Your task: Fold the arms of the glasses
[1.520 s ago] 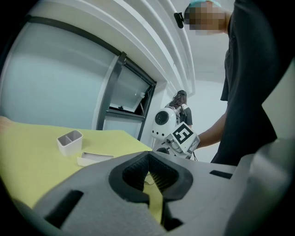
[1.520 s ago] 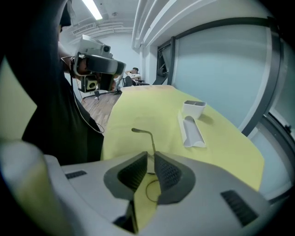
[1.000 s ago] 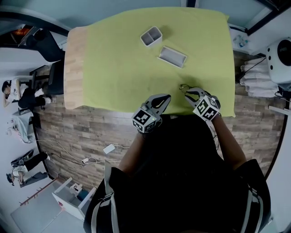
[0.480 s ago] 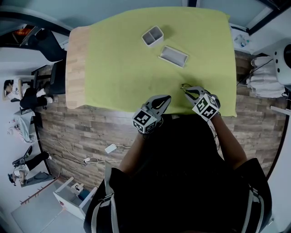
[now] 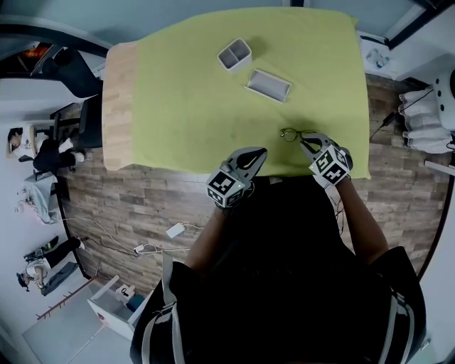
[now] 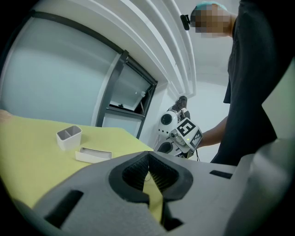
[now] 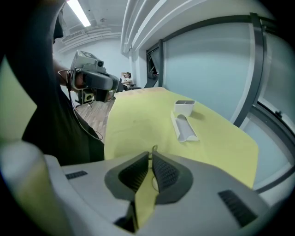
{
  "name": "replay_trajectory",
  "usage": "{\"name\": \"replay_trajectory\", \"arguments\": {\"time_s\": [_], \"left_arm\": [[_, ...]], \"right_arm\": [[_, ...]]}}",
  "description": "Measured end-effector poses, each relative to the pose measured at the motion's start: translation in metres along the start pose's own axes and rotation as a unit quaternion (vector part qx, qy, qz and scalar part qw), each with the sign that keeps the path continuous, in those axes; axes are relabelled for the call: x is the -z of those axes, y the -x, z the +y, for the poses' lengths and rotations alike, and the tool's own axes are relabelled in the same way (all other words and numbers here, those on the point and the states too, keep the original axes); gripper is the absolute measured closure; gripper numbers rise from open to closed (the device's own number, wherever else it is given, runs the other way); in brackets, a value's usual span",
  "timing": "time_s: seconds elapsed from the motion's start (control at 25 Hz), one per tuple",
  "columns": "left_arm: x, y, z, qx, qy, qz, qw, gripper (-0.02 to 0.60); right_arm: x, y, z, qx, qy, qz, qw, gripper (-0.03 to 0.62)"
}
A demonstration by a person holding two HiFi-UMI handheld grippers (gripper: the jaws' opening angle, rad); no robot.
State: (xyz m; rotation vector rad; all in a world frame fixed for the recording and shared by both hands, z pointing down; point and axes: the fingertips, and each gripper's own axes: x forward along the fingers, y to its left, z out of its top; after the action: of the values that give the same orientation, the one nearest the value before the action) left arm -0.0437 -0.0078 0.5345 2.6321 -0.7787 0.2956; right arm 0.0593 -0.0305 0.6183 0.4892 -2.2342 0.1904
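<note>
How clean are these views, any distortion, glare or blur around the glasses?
Head view: strong fisheye curve, glasses small but sharp. Left gripper view: dark vignetted corners, mosaic patch on top. Right gripper view: ceiling light glares, glasses show only as thin wire.

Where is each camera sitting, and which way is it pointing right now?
Head view: on the person's head, looking steeply down on the green table; left gripper, right gripper, forearms and dark torso show.
Left gripper view: rides the left gripper, looks along its shut jaws toward the right gripper; torso at right.
Right gripper view: rides the right gripper, looks along jaws shut on the glasses toward the left gripper; torso at left.
Shared: all three show the divided white box and white tray.
</note>
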Motion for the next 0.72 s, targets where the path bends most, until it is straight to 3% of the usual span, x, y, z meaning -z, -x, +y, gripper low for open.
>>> {"name": "replay_trajectory", "arguments": {"time_s": [0.16,0.72], "left_arm": [[-0.003,-0.005,-0.002,0.006,-0.010,0.002,0.9999,0.565],[0.004,-0.014,-0.006,-0.010,0.013,0.026,0.9995,0.563]], "right_arm": [[0.012,-0.001,-0.005,0.001,0.006,0.012,1.000,0.556],[0.063,-0.015,-0.021,-0.013,-0.011,0.046,0.999,0.556]]}}
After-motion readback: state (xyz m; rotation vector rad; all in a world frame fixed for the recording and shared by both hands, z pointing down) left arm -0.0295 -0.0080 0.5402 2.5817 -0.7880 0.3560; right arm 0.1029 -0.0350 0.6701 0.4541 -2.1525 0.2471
